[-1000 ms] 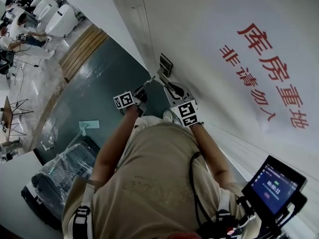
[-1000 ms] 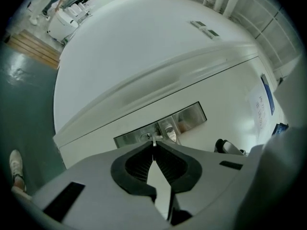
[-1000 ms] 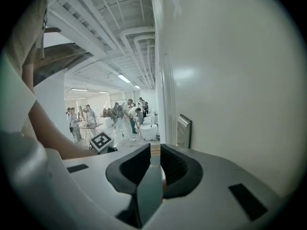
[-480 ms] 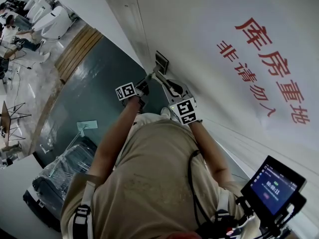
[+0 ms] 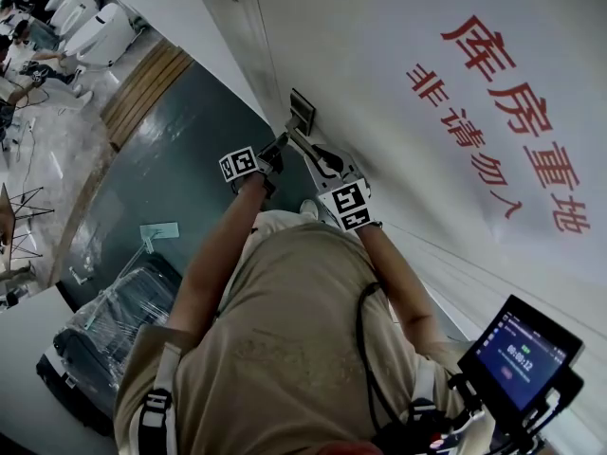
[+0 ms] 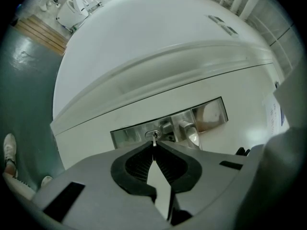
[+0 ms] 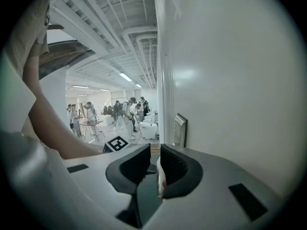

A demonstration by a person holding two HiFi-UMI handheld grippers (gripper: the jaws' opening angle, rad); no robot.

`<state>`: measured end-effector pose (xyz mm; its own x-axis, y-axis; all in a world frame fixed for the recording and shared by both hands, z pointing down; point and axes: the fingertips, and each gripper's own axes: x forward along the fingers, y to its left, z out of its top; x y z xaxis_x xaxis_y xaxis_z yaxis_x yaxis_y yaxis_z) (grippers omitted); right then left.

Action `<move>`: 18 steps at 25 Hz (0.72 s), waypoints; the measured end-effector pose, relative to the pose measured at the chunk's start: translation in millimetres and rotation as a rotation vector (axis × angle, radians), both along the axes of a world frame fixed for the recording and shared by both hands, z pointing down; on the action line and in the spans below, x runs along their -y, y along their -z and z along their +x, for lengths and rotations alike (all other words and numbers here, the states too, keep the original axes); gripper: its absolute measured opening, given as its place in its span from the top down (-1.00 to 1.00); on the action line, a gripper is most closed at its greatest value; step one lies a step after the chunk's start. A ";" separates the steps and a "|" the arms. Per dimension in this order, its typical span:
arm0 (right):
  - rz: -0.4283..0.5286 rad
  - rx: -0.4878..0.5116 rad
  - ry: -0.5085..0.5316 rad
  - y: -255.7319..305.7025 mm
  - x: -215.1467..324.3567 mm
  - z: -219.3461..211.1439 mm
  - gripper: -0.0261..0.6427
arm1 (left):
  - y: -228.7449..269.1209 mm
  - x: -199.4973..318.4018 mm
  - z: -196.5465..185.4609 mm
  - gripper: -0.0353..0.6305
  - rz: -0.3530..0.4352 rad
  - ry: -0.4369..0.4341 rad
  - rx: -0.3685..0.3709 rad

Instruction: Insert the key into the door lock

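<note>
Far left, low down: grey floor (image 5: 180, 159) and a plastic-wrapped suitcase (image 5: 100, 344), both below the left gripper (image 6: 154, 146) and well apart from it.
Left gripper: held out nearly level, its marker cube (image 5: 239, 164) behind the fingers (image 6: 136, 164).
Left fingers: closed right together, their tips pinching the key (image 6: 154, 140).
Key: blade upright, poking out just past the left fingertips, its tip meeting the keyhole (image 6: 153, 134); how deep it sits I cannot tell.
Keyhole: straight ahead of the left fingertips, in the left part of the lock plate (image 6: 129, 135).
Lock plate: shiny metal strip on the door (image 7: 230, 80), running to either side just beyond the left fingertips.
Door handle (image 6: 191, 134): on the plate, just right of the left fingertips and clear of them.
Right gripper (image 7: 154, 163): right of the left one, lying close along the door face.
Right fingers (image 7: 180, 169): a narrow gap apart, gripping nothing that shows; a thin pale sliver lies against the inner face of the right-hand one, and what it is I cannot tell.
Door: white, just right of the right fingers, with large red characters (image 5: 512, 121) on it.
Screen (image 5: 522, 354): lit, far right, behind the right gripper and well apart from both pairs of fingers.
</note>
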<state>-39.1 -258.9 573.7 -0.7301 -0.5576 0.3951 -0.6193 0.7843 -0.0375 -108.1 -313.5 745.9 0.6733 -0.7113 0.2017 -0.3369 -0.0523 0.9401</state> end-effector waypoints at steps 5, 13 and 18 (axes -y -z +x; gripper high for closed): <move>0.009 0.001 0.015 1.1 0.3 -2.4 0.71 | 0.5 0.5 -0.6 0.79 -0.002 0.021 -0.023; 0.003 -0.004 0.026 -3.0 0.0 -2.7 0.71 | 1.3 -0.3 -2.1 0.79 0.001 0.050 -0.075; 0.001 -0.002 0.025 -1.0 3.6 -1.4 0.71 | 5.2 -0.2 -0.2 0.79 0.015 0.056 -0.111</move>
